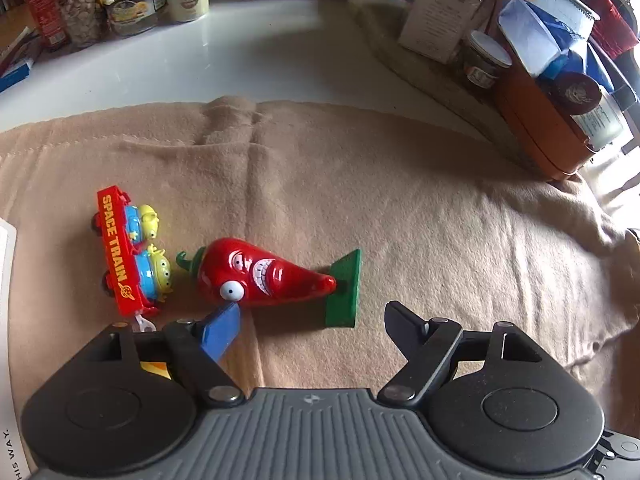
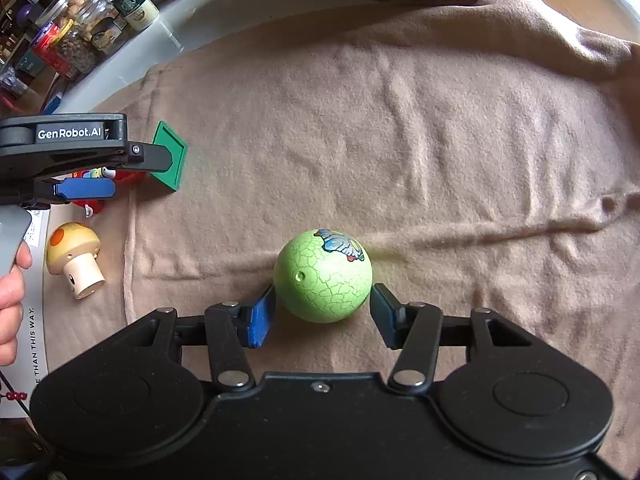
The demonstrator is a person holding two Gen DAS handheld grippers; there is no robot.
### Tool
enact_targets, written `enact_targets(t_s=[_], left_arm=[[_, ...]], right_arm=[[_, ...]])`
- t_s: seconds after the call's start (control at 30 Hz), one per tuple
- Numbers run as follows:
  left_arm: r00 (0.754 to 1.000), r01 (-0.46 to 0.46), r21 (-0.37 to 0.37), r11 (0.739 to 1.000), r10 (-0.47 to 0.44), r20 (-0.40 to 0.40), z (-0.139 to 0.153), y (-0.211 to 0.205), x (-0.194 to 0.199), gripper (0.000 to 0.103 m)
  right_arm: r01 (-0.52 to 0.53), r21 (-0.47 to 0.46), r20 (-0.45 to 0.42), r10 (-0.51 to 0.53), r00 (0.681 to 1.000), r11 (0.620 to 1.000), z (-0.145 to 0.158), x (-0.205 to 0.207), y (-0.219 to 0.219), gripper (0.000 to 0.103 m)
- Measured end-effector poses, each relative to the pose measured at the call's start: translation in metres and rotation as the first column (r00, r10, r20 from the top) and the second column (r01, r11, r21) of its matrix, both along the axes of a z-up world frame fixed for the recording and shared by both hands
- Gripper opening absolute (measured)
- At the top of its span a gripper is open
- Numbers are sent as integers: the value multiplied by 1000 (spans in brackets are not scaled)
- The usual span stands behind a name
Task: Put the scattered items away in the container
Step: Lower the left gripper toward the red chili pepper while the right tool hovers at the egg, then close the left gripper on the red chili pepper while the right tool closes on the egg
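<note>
**Egg gripped, chilli figure loose on the blanket**

The right gripper (image 2: 323, 316) has its jaws partly closed against both sides of the green crackle-patterned toy egg (image 2: 323, 275), at lower centre of the right wrist view. The left gripper (image 1: 314, 328) stands wide open and empty, just below the red plastic chilli figure on its green base (image 1: 264, 274), which lies on the beige fleece blanket (image 1: 400, 200) beside the red "Space Train" toy wagon (image 1: 128, 254). The container cannot be identified. The round, smooth egg could squirt out of a shallow pinch; closing on the tapered chilli may knock the wagon.
</note>
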State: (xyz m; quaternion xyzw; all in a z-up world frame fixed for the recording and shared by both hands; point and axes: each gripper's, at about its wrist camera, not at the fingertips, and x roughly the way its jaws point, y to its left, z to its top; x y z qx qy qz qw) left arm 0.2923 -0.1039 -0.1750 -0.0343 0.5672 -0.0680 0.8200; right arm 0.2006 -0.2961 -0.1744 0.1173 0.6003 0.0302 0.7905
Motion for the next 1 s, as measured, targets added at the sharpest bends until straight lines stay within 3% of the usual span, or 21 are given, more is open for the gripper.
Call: enact_targets(t_s=[0.1,0.17,0.23,0.3,0.33,0.4,0.47,0.53,0.6,0.63,0.7,0.8,0.9,1.0], left_arm=[[996,15,51,999,-19,84,8,-4,-2,80],[983,113,102,988,-126,135,15,-11,-5,80],[949,231,204,951,-266,168,22,-19,-10,80],[904,322,306,896,-387,180,27,-26,-14,80],[879,360,349,865,-440,184,28,-28,-17,80],[804,445,434,784,-563,193,29,-31,-24,80],[720,496,533,685,-668,188,25,-34,-33,80],[638,556,606,569,-759,127,15,-38,-40,80],[588,599,632,491,-806,68,4,-38,-43,80],[576,614,635,468,-816,44,-1,-37,-43,80],[569,632,639,438,-823,2,-9,-35,-40,79],[560,647,639,416,-828,-28,-17,-34,-35,77],[532,690,604,400,-845,-47,-22,-37,-33,77],[516,709,604,363,-851,-94,-30,-45,-30,77]], right_arm=[[-3,6,-3,3,1000,1000,-1,0,0,53],[-4,7,-7,4,1000,1000,-1,-1,-1,53],[-5,9,-13,5,1000,1000,-3,0,-1,53],[-5,8,-20,5,1000,1000,-4,1,-2,53],[-5,8,-22,5,1000,1000,-5,1,-2,53],[-6,11,-26,6,1000,1000,-6,1,-1,53],[-8,13,-26,8,1000,1000,-6,1,0,53],[-12,14,-25,12,1000,1000,-5,1,0,53],[-12,15,-25,13,1000,1000,-4,1,0,53],[-13,15,-26,13,1000,1000,-4,1,0,53],[-13,15,-28,13,1000,1000,-4,1,0,53],[-14,15,-29,14,999,1000,-5,1,0,53],[-14,13,-30,14,999,1000,-5,1,-1,53],[-17,15,-31,18,999,1000,-6,2,-1,53]])
